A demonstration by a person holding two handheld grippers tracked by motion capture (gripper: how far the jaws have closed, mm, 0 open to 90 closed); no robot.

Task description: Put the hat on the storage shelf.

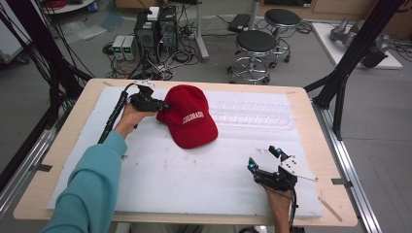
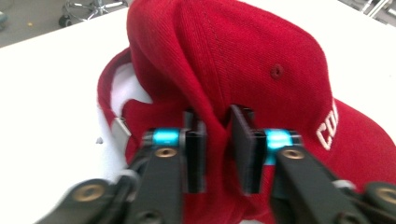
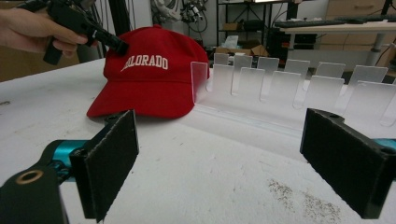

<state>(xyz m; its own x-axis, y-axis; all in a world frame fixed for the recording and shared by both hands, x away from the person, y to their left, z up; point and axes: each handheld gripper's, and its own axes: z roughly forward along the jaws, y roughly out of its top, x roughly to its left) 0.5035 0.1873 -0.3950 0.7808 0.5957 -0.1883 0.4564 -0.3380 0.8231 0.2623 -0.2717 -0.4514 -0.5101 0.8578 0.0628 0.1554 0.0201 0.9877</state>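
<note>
A red cap [image 1: 190, 119] with white "COLORADO" lettering lies on the white mat, left of centre and toward the back. My left gripper [image 1: 165, 106] reaches it from the left, at the cap's rear side. In the left gripper view the jaws [image 2: 217, 119] pinch a raised fold of the cap's red fabric [image 2: 261, 60] between their pads. The right gripper view has the cap [image 3: 149, 79] ahead, with the left gripper [image 3: 119, 45] at its upper left. My right gripper [image 1: 262, 158] rests near the table's front right, jaws wide apart [image 3: 224, 158] with nothing between them.
A clear plastic rack [image 1: 252, 114] with upright dividers stands just right of the cap, along the back of the white mat [image 1: 170, 179]. The wooden table edge [image 1: 335, 194] frames the mat. Stools [image 1: 255, 48] and computer cases [image 1: 155, 29] stand on the floor beyond.
</note>
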